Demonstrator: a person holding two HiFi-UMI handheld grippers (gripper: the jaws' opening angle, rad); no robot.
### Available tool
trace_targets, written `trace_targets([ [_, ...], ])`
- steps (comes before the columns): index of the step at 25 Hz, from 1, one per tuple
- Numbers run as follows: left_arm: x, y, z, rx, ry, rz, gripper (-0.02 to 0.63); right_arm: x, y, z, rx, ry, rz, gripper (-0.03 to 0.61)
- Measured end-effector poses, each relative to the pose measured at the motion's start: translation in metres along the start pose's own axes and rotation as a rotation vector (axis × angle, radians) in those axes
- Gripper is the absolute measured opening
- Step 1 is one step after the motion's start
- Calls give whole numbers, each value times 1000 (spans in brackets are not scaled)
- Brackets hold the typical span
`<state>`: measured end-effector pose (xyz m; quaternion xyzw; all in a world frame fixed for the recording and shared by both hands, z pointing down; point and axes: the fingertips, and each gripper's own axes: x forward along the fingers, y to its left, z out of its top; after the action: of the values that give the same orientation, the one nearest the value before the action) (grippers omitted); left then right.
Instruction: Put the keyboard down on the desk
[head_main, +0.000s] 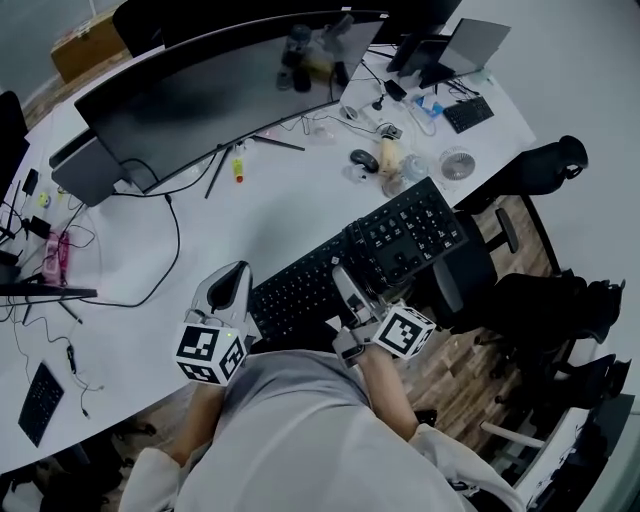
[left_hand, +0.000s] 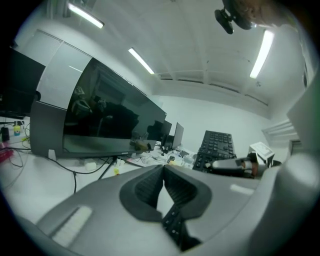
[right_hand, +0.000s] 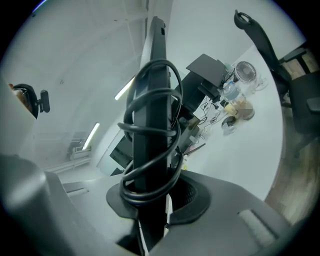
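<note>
A black keyboard lies slantwise over the front right edge of the white desk, its right end past the edge. My left gripper is at its left end; in the left gripper view the pads are closed with keys between them. My right gripper is shut on the keyboard's middle. In the right gripper view the keyboard shows edge-on between the jaws, with its black cable wound round it. The keyboard and right gripper also show in the left gripper view.
A wide curved monitor stands at the back of the desk, cables trailing from it. A mouse, a bottle and a small fan sit behind the keyboard. Black chairs stand to the right. A small keypad lies front left.
</note>
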<state>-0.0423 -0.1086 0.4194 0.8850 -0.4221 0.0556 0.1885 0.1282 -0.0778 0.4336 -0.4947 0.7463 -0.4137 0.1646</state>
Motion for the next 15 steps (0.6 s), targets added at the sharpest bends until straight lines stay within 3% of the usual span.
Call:
trace_targets([
  [15,-1,25,3,-38,-15,41,0,42,-23,-19,165,45,36,94],
])
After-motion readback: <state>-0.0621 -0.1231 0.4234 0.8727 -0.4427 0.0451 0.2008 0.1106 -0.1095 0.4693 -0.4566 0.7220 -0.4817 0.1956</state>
